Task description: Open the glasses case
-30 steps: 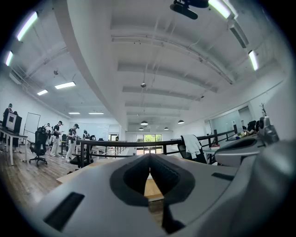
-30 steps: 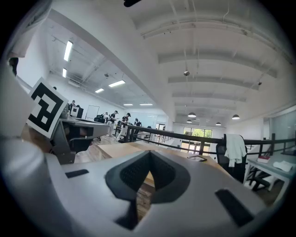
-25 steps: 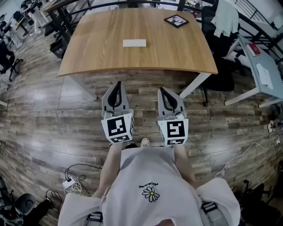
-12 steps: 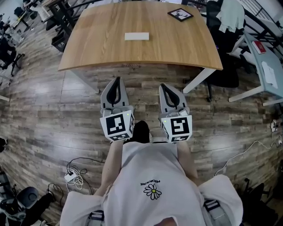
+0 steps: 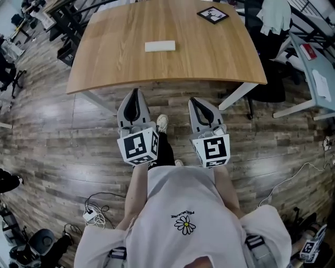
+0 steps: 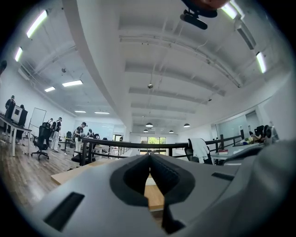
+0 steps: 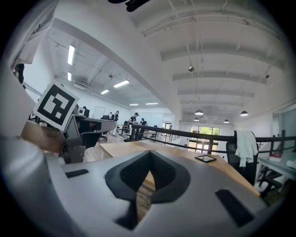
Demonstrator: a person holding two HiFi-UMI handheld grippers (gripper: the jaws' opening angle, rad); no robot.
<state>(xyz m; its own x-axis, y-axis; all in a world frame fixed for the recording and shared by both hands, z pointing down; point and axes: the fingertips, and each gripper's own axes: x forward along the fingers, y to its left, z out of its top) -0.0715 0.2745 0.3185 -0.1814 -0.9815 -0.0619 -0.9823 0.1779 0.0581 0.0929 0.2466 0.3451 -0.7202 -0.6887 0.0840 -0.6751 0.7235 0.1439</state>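
The glasses case (image 5: pixel 159 46) is a flat white box lying shut on the wooden table (image 5: pixel 220 57), toward its far middle. Both grippers are held level in front of the person, short of the table's near edge and over the floor. My left gripper (image 5: pixel 136 93) is shut with nothing between its jaws, and my right gripper (image 5: pixel 192 100) is the same. In the left gripper view the black pads (image 6: pixel 159 173) meet at the tip. In the right gripper view the pads (image 7: pixel 162 173) also touch, and the left gripper's marker cube (image 7: pixel 56 104) shows at the left.
A black-framed marker card (image 5: pixel 212 14) lies at the table's far right corner. A black chair with a white garment (image 5: pixel 275 15) and a grey desk (image 5: pixel 319 78) stand to the right. Cables and a power strip (image 5: pixel 93 214) lie on the wooden floor at the lower left.
The person has stepped toward the table, so both grippers are nearer its front edge. A shoe now shows between the grippers. Both grippers stay shut.
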